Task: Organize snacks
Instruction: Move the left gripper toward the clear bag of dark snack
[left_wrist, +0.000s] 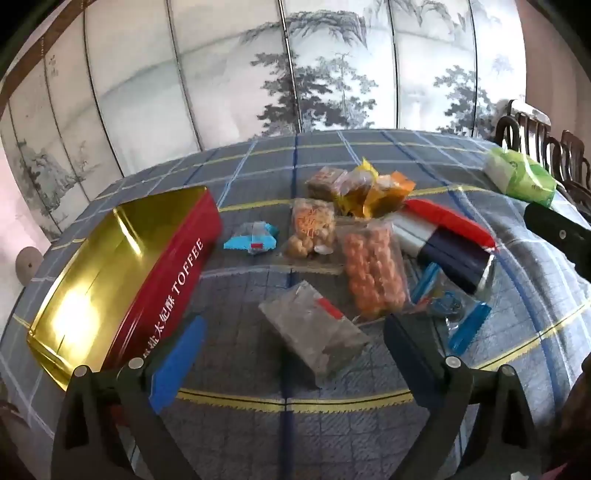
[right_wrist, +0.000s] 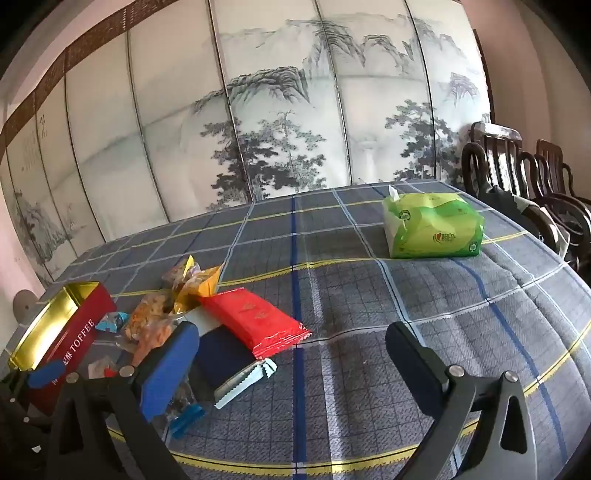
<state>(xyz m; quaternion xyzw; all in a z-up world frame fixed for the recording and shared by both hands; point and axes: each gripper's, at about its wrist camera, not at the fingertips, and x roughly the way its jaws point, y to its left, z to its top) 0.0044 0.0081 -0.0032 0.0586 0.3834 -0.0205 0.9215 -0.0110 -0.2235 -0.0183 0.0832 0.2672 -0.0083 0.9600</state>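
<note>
Between my left gripper's (left_wrist: 290, 354) spread, empty jaws a grey packet (left_wrist: 314, 326) is lying, long axis slanting away rightward; this hand is nearer. My right gripper (right_wrist: 291, 360) is hanging wide over bare cloth (right_wrist: 369, 332). Beyond-left, the open tin (left_wrist: 110, 273) is reading "TOFFEE".

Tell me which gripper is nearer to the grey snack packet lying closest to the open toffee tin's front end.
Left. The left gripper hangs open right over the grey snack packet, fingers either side of it. The right gripper is open over bare tablecloth, off beyond the pile.
</note>
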